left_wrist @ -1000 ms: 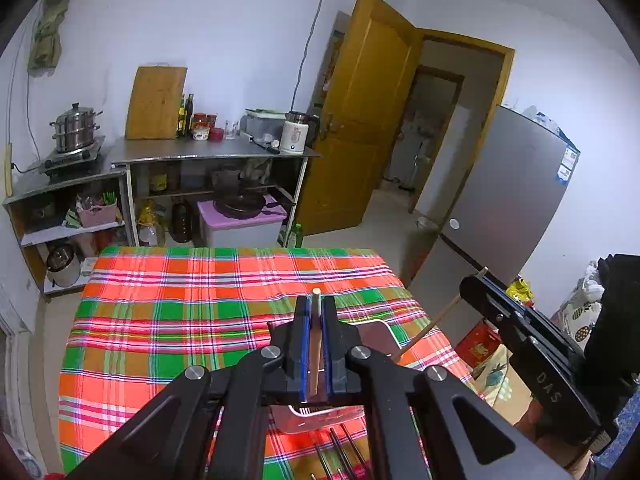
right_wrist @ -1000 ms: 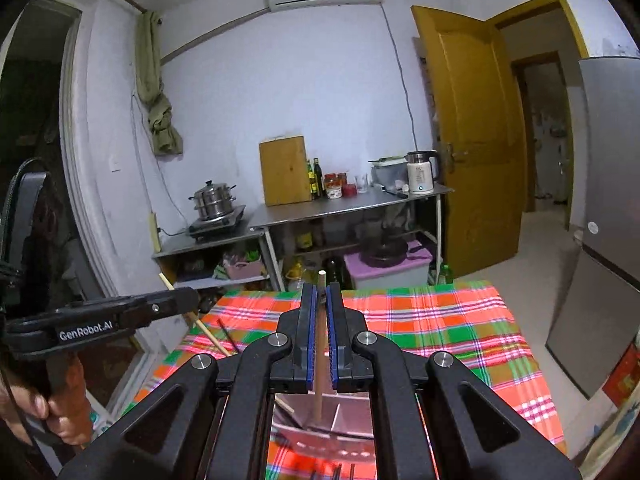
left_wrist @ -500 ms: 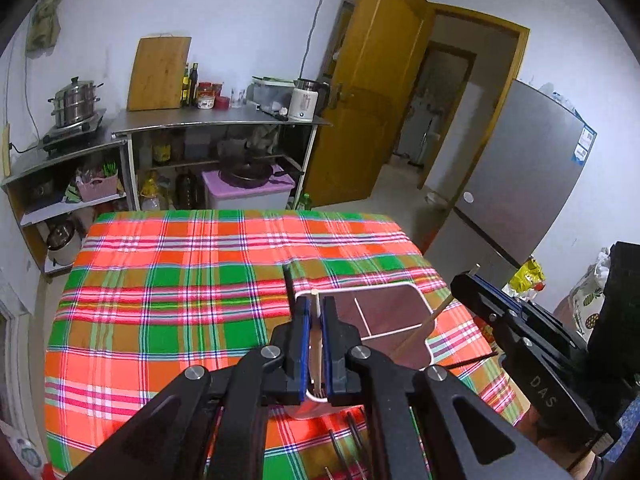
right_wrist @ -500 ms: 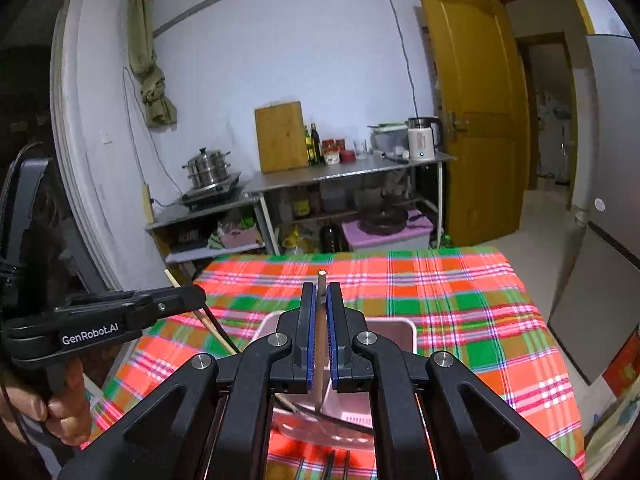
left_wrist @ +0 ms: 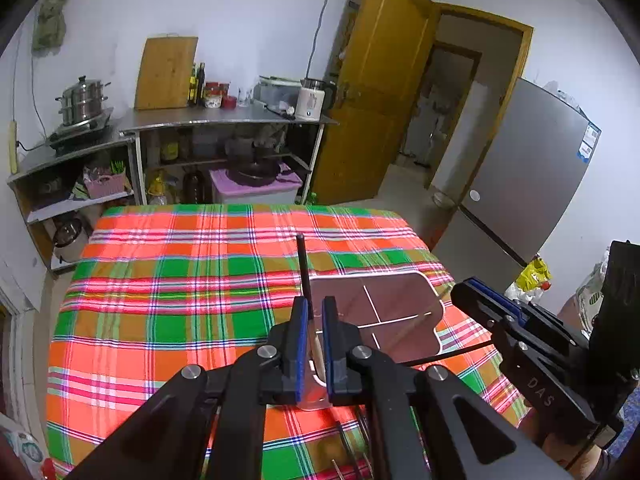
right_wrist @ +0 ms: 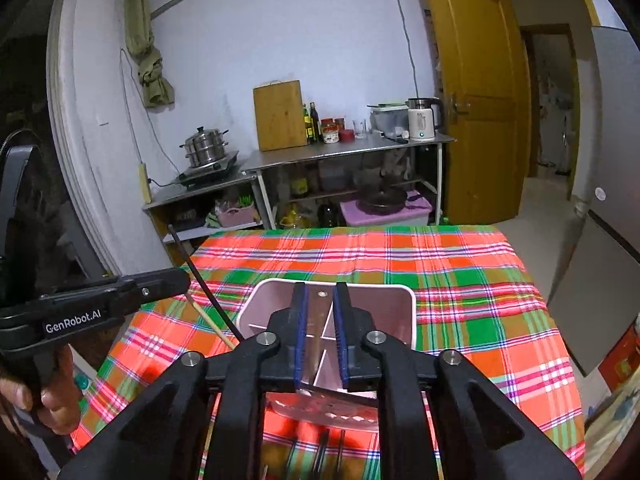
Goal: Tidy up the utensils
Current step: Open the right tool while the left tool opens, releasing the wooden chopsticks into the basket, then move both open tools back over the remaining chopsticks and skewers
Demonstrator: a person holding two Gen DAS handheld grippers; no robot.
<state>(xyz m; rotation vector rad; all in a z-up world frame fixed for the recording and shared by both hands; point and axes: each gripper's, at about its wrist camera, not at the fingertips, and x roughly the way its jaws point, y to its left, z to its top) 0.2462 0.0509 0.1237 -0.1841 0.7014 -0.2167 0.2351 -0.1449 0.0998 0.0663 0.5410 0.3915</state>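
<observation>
Your left gripper [left_wrist: 315, 334] is clenched on chopsticks [left_wrist: 303, 268]; your right gripper [right_wrist: 320, 332] is opening around the spatula [right_wrist: 320, 320]. Lower both straight into the holder [right_wrist: 404, 300] at twelve o'clock.

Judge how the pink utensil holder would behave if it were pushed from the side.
The pink utensil holder looks like thin plastic, so probably light and apt to slide on the plaid tablecloth. Its inner dividers suggest it stays stiff rather than flexing. A push high on its rim might tip it.
</observation>
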